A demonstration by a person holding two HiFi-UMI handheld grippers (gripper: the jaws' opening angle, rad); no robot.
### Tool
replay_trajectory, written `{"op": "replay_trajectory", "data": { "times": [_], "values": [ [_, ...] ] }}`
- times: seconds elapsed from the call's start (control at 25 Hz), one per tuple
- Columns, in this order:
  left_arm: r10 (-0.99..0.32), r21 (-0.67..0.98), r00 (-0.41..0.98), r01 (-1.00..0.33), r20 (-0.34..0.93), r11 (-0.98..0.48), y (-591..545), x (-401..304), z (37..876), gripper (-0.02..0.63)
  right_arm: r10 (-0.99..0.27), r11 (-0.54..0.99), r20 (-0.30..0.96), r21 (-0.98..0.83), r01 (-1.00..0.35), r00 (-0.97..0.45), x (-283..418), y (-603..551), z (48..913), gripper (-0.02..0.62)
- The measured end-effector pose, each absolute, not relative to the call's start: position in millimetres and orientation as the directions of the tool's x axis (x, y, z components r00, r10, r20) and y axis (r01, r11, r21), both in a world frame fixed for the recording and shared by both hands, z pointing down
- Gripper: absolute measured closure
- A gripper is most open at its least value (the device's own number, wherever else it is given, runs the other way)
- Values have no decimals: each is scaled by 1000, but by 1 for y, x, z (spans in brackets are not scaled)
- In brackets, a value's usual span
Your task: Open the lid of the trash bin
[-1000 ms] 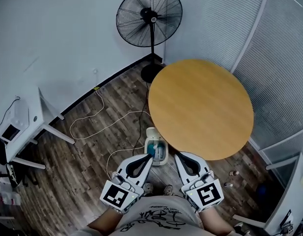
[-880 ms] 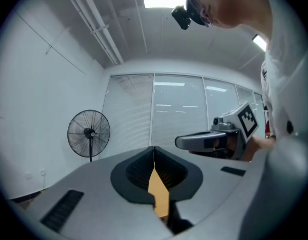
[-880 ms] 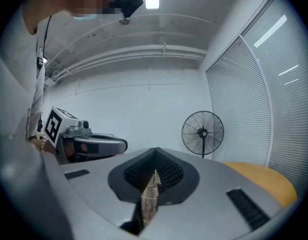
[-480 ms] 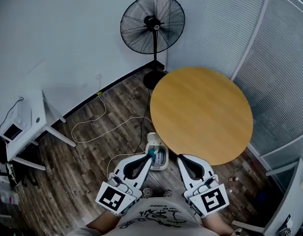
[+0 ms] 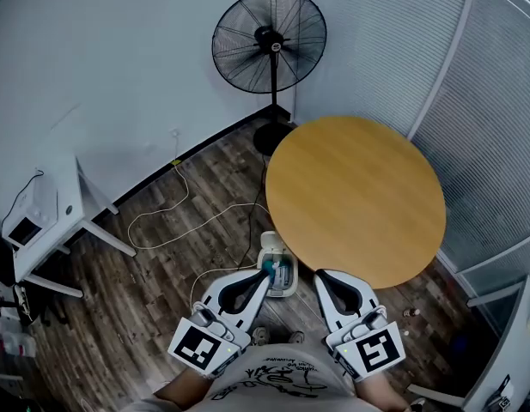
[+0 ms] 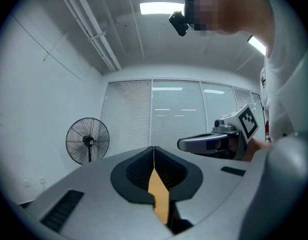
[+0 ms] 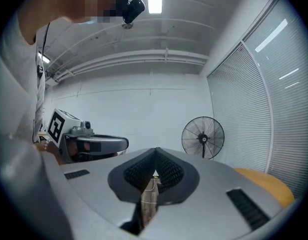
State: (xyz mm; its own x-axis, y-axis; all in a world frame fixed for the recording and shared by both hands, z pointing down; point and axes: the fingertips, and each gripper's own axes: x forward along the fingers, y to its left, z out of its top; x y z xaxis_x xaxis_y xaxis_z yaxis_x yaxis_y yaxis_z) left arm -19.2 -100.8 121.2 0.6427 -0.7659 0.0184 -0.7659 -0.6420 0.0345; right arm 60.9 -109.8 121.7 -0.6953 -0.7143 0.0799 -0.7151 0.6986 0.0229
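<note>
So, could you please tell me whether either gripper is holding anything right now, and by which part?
Nothing is held. The left gripper and the right gripper each have their jaws closed together with nothing between them, clear of the trash bin.

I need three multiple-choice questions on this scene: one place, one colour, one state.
1. Where is the trash bin?
A. on a white desk
B. on the floor beside the round table
C. on a chair
2. What colour is the standing fan?
A. white
B. red
C. black
3. How are the fingers of the left gripper?
A. together, holding nothing
B. wide apart
C. closed on a lid
Answers: B, the head view shows it at the table's edge; C, its cage and stand are black; A, their tips meet in the left gripper view.
</note>
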Motion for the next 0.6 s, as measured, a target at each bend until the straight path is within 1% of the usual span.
{"op": "replay_trajectory", "data": {
  "times": [0.16,0.24,0.32,0.6],
  "values": [
    [-761,23,649,-761,-9,-649,-104,-18,117,584,-704,710,58,24,-704,-708,56,-112,115,589],
    [-758,19,651,-758,-22,-652,-106,-17,114,584,-706,708,68,24,-706,-705,57,-113,117,589],
    [-759,18,651,-759,-20,-651,-106,-18,114,585,-712,701,82,26,-713,-697,58,-114,120,589],
    [-757,21,653,-756,-28,-654,-106,-17,112,586,-710,703,74,19,-711,-700,59,-113,119,589]
  ]
}}
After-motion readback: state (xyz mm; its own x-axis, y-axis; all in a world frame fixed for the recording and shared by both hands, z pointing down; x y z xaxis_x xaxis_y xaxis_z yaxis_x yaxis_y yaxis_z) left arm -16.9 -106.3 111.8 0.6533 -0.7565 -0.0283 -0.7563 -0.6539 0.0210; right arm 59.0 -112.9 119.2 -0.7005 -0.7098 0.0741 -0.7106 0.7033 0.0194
